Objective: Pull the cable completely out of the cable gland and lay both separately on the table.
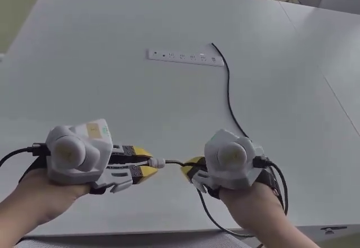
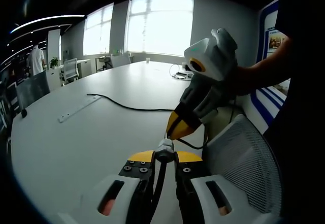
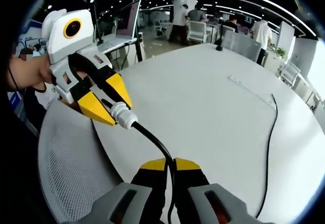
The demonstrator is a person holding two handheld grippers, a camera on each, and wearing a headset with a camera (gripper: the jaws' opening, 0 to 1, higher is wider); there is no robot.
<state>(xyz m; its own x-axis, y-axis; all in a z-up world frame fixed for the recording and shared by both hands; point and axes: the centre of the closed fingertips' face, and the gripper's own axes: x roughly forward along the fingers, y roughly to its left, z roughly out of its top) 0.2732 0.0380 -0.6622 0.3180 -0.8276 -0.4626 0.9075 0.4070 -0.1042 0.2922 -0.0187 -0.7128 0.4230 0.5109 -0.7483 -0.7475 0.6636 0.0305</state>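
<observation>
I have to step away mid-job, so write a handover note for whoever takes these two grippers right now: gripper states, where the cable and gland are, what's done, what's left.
Left gripper: jaws shut on the cable gland, held up near the near edge of the table.
Right gripper: jaws shut on the cable, a short way back from the gland.
Done: both parts gripped, with the grippers facing each other.
Left: the cable is not yet out of the gland. Pull it fully free, then lay cable and gland apart on the table.
</observation>
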